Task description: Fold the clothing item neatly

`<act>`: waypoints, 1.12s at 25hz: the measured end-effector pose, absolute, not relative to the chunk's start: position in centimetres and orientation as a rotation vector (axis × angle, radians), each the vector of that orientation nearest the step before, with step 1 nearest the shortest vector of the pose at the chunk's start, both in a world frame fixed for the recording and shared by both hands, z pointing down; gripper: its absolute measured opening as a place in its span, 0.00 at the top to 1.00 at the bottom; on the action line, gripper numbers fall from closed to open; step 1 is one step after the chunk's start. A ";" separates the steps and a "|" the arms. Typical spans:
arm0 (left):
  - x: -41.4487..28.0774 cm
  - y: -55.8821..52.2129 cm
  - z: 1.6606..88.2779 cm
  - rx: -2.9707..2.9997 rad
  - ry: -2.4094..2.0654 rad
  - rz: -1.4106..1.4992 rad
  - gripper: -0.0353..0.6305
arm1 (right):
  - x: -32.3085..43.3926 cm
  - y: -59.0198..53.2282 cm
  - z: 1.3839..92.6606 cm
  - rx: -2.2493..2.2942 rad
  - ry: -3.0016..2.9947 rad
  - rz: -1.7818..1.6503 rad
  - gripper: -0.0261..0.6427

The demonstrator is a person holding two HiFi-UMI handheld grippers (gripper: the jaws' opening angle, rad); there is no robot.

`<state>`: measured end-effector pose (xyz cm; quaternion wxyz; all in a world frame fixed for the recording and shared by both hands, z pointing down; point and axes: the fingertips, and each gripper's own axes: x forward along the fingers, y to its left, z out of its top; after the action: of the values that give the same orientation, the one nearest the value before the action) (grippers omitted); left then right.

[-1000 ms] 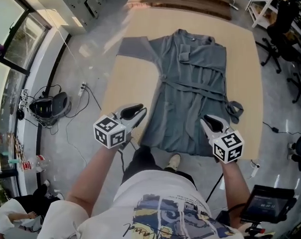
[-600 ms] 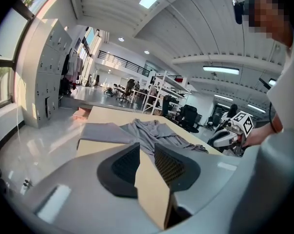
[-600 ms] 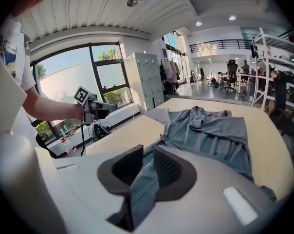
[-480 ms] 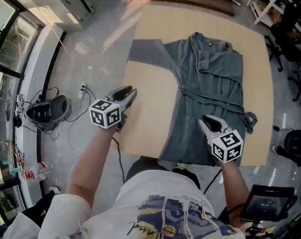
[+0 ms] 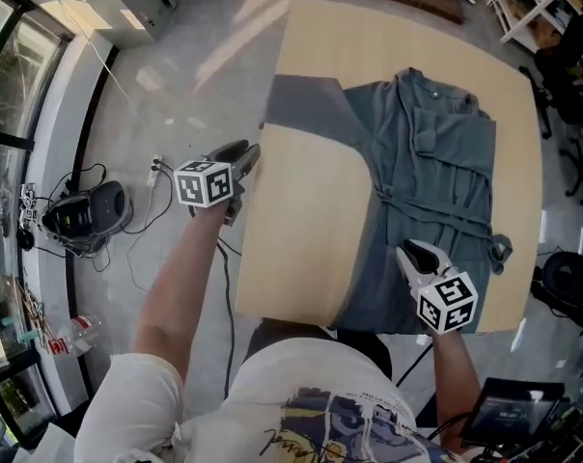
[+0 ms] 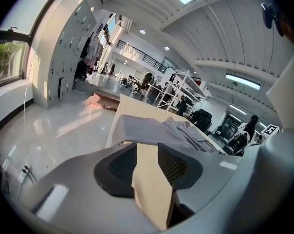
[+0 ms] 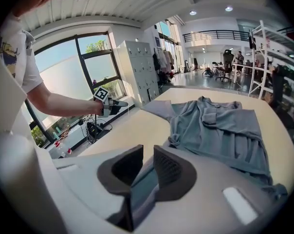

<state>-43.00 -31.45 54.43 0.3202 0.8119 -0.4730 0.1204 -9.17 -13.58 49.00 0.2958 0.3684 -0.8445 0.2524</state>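
Head view: cables, bottle left; robe on table.

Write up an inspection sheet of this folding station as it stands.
Surface: pale wooden table.
Job's things: grey garment spread along the table's right half, with its sleeve reaching the far left edge.
Clutter: nothing seen on the table.
Grippers: left gripper is off the table's left edge; its jaws have just been opening, with nothing between them. Right gripper is shut on the garment's near hem.
Cables: loose cables on the floor by a dark device.
Surroundings: windows at left, office chair at right.
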 end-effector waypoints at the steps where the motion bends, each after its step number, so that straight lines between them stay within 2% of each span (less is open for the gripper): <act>1: -43.4 -32.1 55.2 2.122 -1.236 0.317 0.73 | -9.2 -13.7 49.2 0.983 -2.234 0.676 0.88; 10: -45.2 -37.5 59.7 2.003 -1.158 0.180 0.63 | -9.6 -13.7 50.8 1.020 -2.164 0.742 0.88; 20: -43.6 -41.2 62.6 1.964 -1.068 0.171 0.60 | -9.8 -13.3 52.1 1.047 -2.123 0.796 0.88; 24: -42.4 -41.5 63.5 1.914 -0.996 0.110 0.60 | -9.5 -13.3 52.6 1.064 -2.116 0.812 0.88; 28: -41.7 -41.3 63.5 1.875 -0.927 0.025 0.69 | -9.5 -13.3 52.5 1.078 -2.118 0.819 0.88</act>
<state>-41.71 -41.30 63.48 0.5010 0.7758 -0.3835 0.0105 -9.47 -13.31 52.54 0.3089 0.4079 -0.8013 0.3099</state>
